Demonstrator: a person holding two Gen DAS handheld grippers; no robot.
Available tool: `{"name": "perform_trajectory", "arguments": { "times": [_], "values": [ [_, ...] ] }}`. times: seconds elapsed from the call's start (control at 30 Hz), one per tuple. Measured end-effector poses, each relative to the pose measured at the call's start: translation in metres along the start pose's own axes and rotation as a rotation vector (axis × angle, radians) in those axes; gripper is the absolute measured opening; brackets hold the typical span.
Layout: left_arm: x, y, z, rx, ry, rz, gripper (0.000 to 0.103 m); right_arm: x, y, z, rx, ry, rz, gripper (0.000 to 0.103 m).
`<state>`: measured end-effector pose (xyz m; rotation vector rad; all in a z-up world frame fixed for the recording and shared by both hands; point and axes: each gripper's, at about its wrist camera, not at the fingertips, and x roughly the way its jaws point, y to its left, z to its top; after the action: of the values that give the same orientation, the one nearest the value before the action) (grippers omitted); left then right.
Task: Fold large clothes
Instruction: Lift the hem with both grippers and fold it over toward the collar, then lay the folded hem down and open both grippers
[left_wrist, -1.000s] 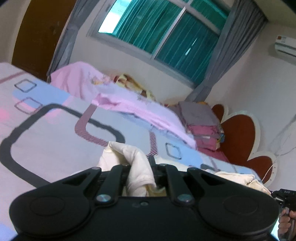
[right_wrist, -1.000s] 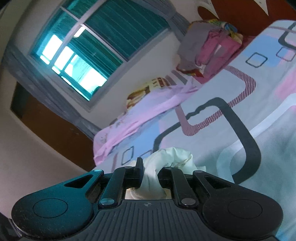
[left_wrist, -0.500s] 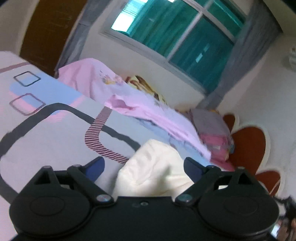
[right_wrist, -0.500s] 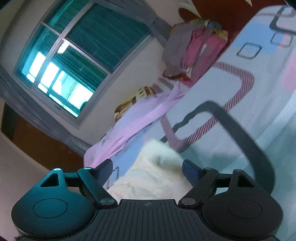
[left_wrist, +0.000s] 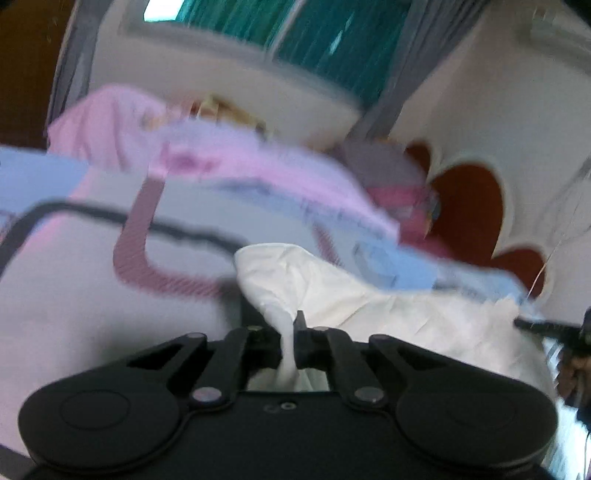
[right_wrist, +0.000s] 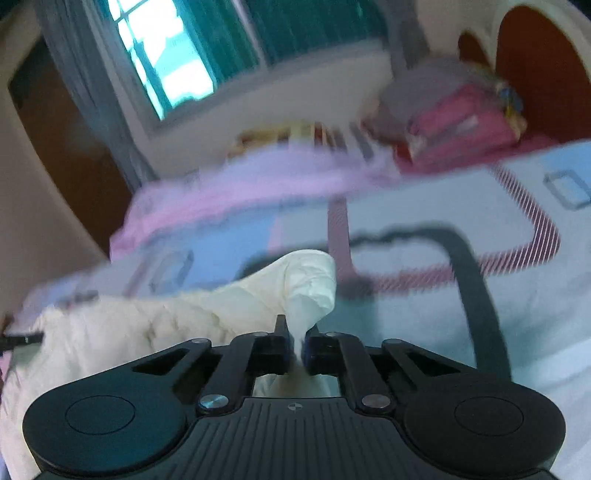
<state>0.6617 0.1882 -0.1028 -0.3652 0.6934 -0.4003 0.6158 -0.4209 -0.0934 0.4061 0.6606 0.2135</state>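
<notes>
Both views blurred. Landmark is the bed sheet (left_wrist: 74, 280), pale grey-white cotton printed with black rounded outlines, maroon striped bands and pale blue blocks; it fills most of the lower half in both cameras (right_wrist: 524, 302). Behind the sheet: white wall and a window with teal vertical blinds (left_wrist: 332, 33) (right_wrist: 221, 40) flanked by grey curtains, plus a dark brown door panel (right_wrist: 74, 147) beyond the sheet's far corner. At the head end of the sheet stands a red-brown scalloped headboard with cream trim (left_wrist: 469, 206). Along the sheet's far edge lies a rumpled pink-lilac quilt (left_wrist: 192, 155) (right_wrist: 229, 188), and next to the headboard a stack of folded grey and pink clothes (left_wrist: 391, 177) (right_wrist: 454, 114). The cream-white crumpled large garment (left_wrist: 388, 306) (right_wrist: 147, 321) lies on the near part of the sheet, stretched between the two tools, with each gripped end bunched up off the surface. Left gripper (left_wrist: 290, 341), black, points low across the sheet toward the window wall, jaws pinched tight on a fold of the garment. Right gripper (right_wrist: 297, 343), same build, same low forward pose, also clamped on a gathered twist of the garment; its tip shows in the left view at the sheet's headboard side (left_wrist: 535, 326).
</notes>
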Motion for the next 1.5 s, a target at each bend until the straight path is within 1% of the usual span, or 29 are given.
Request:
{"name": "perform_trajectory", "arguments": {
  "times": [0.03, 0.07, 0.1, 0.17, 0.2, 0.23, 0.3, 0.37, 0.43, 0.47, 0.5, 0.53, 0.57, 0.6, 0.63, 0.7, 0.77, 0.83, 0.87, 0.9, 0.97, 1.0, 1.07, 1.1, 1.17, 1.27, 1.43, 1.5],
  "values": [
    [-0.003, 0.003, 0.001, -0.019, -0.024, -0.002, 0.004, -0.001, 0.0, 0.0, -0.006, -0.017, -0.007, 0.006],
    [-0.002, 0.005, 0.002, -0.027, -0.03, 0.009, 0.004, 0.004, 0.001, -0.001, -0.019, -0.005, -0.025, 0.006],
    [0.005, 0.006, 0.002, -0.019, -0.007, 0.031, 0.004, 0.014, 0.0, -0.003, -0.026, 0.032, -0.049, 0.006],
    [0.029, 0.006, -0.005, 0.002, 0.081, 0.083, 0.004, 0.041, -0.001, -0.014, -0.04, 0.141, -0.115, 0.007],
    [0.038, 0.008, -0.01, 0.002, 0.116, 0.096, 0.006, 0.051, -0.004, -0.022, -0.036, 0.182, -0.139, 0.007],
    [0.046, 0.011, -0.014, -0.012, 0.137, 0.108, 0.006, 0.056, -0.007, -0.03, -0.023, 0.191, -0.154, 0.007],
    [0.053, 0.016, -0.018, -0.039, 0.141, 0.113, 0.008, 0.056, -0.015, -0.038, 0.016, 0.16, -0.139, 0.006],
    [0.053, 0.02, -0.019, -0.059, 0.137, 0.106, 0.01, 0.055, -0.018, -0.038, 0.024, 0.163, -0.132, 0.006],
    [0.051, 0.021, -0.019, -0.055, 0.139, 0.101, 0.014, 0.054, -0.016, -0.036, 0.018, 0.18, -0.135, 0.007],
    [0.047, 0.02, -0.018, -0.051, 0.136, 0.109, 0.022, 0.053, -0.016, -0.031, 0.015, 0.188, -0.143, 0.017],
    [0.042, 0.02, -0.017, -0.051, 0.129, 0.126, 0.031, 0.051, -0.012, -0.027, 0.001, 0.185, -0.182, 0.031],
    [0.034, 0.017, -0.015, -0.045, 0.114, 0.165, 0.041, 0.041, -0.003, -0.023, -0.04, 0.148, -0.254, 0.073],
    [0.022, 0.011, -0.013, -0.026, 0.084, 0.22, 0.056, 0.028, 0.007, -0.016, -0.099, 0.09, -0.274, 0.083],
    [0.01, 0.003, -0.011, 0.01, 0.038, 0.245, 0.056, 0.018, 0.018, -0.016, -0.146, 0.061, -0.254, 0.083],
    [-0.001, -0.008, -0.01, 0.04, 0.011, 0.232, 0.056, 0.009, 0.029, -0.015, -0.175, 0.048, -0.238, 0.083],
    [-0.01, -0.038, -0.009, 0.087, -0.009, 0.174, 0.056, 0.001, 0.057, -0.017, -0.23, 0.028, -0.196, 0.077],
    [-0.001, -0.079, -0.011, 0.173, 0.008, 0.13, 0.056, 0.005, 0.09, -0.021, -0.26, 0.021, -0.131, 0.077],
    [0.018, -0.119, -0.017, 0.246, 0.039, 0.115, 0.06, 0.016, 0.122, -0.026, -0.292, 0.037, -0.084, 0.077],
    [0.028, -0.137, -0.02, 0.279, 0.049, 0.127, 0.069, 0.024, 0.135, -0.029, -0.315, 0.046, -0.073, 0.077],
    [0.038, -0.153, -0.026, 0.311, 0.057, 0.148, 0.075, 0.031, 0.148, -0.033, -0.342, 0.051, -0.076, 0.077],
    [0.055, -0.174, -0.034, 0.328, 0.071, 0.161, 0.075, 0.045, 0.166, -0.041, -0.387, 0.069, -0.076, 0.077],
    [0.063, -0.18, -0.038, 0.334, 0.078, 0.16, 0.075, 0.055, 0.171, -0.046, -0.408, 0.092, -0.093, 0.077],
    [0.08, -0.185, -0.05, 0.373, 0.095, 0.221, 0.076, 0.077, 0.169, -0.055, -0.432, 0.141, -0.129, 0.077],
    [0.088, -0.181, -0.053, 0.379, 0.099, 0.23, 0.078, 0.082, 0.164, -0.059, -0.414, 0.147, -0.123, 0.077],
    [0.095, -0.175, -0.056, 0.369, 0.098, 0.228, 0.08, 0.09, 0.157, -0.061, -0.393, 0.149, -0.11, 0.077],
    [0.102, -0.168, -0.06, 0.366, 0.092, 0.229, 0.082, 0.099, 0.153, -0.064, -0.395, 0.165, -0.111, 0.078],
    [0.111, -0.17, -0.067, 0.376, 0.097, 0.245, 0.084, 0.109, 0.146, -0.066, -0.39, 0.187, -0.118, 0.081],
    [0.11, -0.171, -0.068, 0.385, 0.104, 0.245, 0.084, 0.106, 0.147, -0.065, -0.391, 0.206, -0.126, 0.081]
  ]
}}
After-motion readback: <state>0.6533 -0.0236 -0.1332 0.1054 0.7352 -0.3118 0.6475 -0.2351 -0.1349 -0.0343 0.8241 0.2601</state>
